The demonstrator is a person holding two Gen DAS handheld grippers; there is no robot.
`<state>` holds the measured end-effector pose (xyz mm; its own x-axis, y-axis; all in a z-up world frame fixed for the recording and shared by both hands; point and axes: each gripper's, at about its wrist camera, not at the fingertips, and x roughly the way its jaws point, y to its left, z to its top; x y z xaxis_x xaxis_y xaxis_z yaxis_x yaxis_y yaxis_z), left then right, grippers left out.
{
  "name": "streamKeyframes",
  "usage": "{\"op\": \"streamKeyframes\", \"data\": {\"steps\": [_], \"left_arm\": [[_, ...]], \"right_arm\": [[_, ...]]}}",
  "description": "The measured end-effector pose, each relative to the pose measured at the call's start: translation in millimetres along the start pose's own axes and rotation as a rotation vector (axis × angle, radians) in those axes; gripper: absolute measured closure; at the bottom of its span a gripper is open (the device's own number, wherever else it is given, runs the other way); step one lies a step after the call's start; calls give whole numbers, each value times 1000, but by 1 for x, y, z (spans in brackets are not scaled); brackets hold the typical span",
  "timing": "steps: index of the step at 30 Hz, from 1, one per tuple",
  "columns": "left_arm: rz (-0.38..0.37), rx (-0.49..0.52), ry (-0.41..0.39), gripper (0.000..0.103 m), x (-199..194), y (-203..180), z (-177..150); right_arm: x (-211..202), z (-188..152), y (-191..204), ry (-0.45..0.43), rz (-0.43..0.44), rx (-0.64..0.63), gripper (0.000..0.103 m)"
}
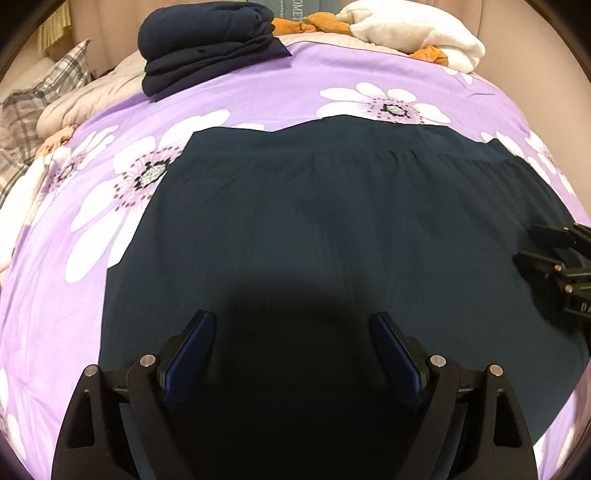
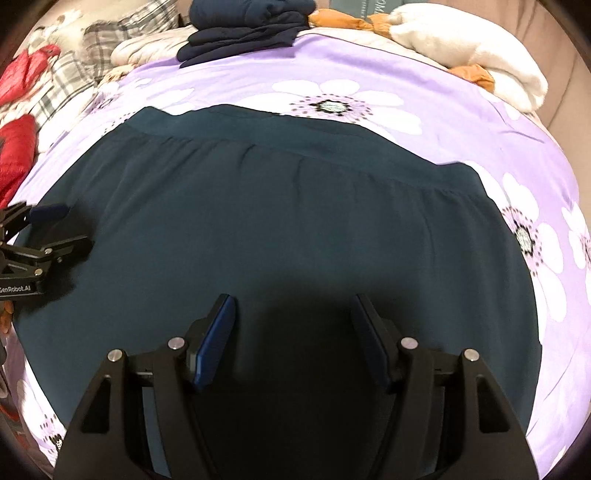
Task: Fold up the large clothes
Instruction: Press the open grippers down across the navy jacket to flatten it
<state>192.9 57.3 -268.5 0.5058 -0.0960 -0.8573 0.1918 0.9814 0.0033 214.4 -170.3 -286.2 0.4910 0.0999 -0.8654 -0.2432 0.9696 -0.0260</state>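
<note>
Left gripper [image 1: 291, 325]: fingers spread wide, nothing between them, poised over the near part of the dark teal garment [image 1: 332, 229]; its blue pads [image 1: 190, 354] face each other across a broad gap.
Right gripper [image 2: 293, 314]: likewise spread apart and holding nothing, above the same garment [image 2: 277, 221], toward its right half.
Each seen from the other: the right gripper shows at the right edge of the left view [image 1: 554, 258], low over the cloth; the left gripper shows at the left edge of the right view [image 2: 44, 236]. They sit well apart.
Garment position: laid flat on the purple flowered bedspread [image 1: 258, 96], filling the middle of both views.
Garment direction: the gathered waistband [image 2: 295, 147] lies at the far side and runs left to right; the body comes toward the grippers.
Edges and room: bare bedspread lies beyond the waistband and along the garment's left edge [image 1: 125, 236] and right edge [image 2: 532, 280].
Farther off: a folded navy stack [image 1: 207, 48], well apart from the waistband, and a white plush bundle [image 1: 417, 33] with orange cloth [image 1: 314, 26] at the far edge; plaid pillow [image 1: 40, 92] to the left; red fabric [image 2: 18, 147] at the left.
Hard to see: the garment's near end is hidden under the grippers and their shadow, so its full length cannot be told.
</note>
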Motion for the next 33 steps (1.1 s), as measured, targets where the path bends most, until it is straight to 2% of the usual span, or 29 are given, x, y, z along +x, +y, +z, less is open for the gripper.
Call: {"op": "streamKeyframes", "data": {"steps": [6, 16, 25, 30, 33], "left_arm": [[1, -39, 2, 16, -8, 15, -9], [4, -115, 12, 16, -24, 45, -24], [-13, -166, 8, 14, -32, 58, -34], [34, -188, 20, 13, -34, 68, -38], [37, -226, 32, 13, -36, 82, -44]], "right_arm": [[-8, -11, -16, -8, 4, 46, 38], [-25, -31, -37, -28, -40, 94, 38], [-43, -58, -75, -28, -84, 208, 38], [-52, -73, -88, -36, -69, 267, 38], [-55, -76, -89, -37, -68, 282, 38]]}}
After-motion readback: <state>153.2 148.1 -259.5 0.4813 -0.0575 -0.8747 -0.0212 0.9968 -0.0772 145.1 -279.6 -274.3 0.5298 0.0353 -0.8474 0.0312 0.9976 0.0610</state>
